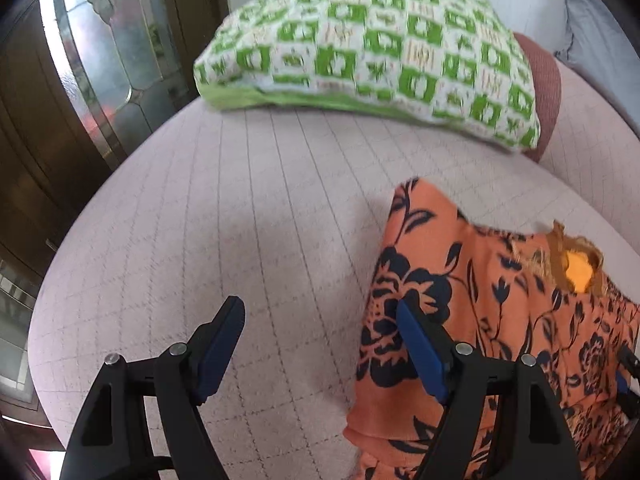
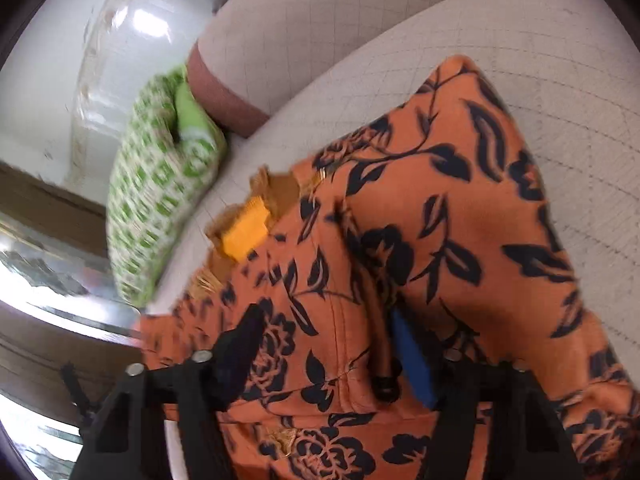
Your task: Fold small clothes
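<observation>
My left gripper (image 1: pixel 320 324) gapes empty at lower centre beside the orange, black-flowered cotton garment (image 1: pixel 500 300); my right gripper (image 2: pixel 324 344) straddles it, jaws apart.

Left gripper (image 1: pixel 320 332), lower centre: jaws wide apart, nothing between. Orange floral garment (image 1: pixel 480 300), lower right: lies on pale quilted cushion (image 1: pixel 240 200); right blue pad (image 1: pixel 420 348) over its left edge. Green-and-white patterned pillow (image 1: pixel 368 52), top centre. Dark glazed door (image 1: pixel 100 60), upper left.
</observation>
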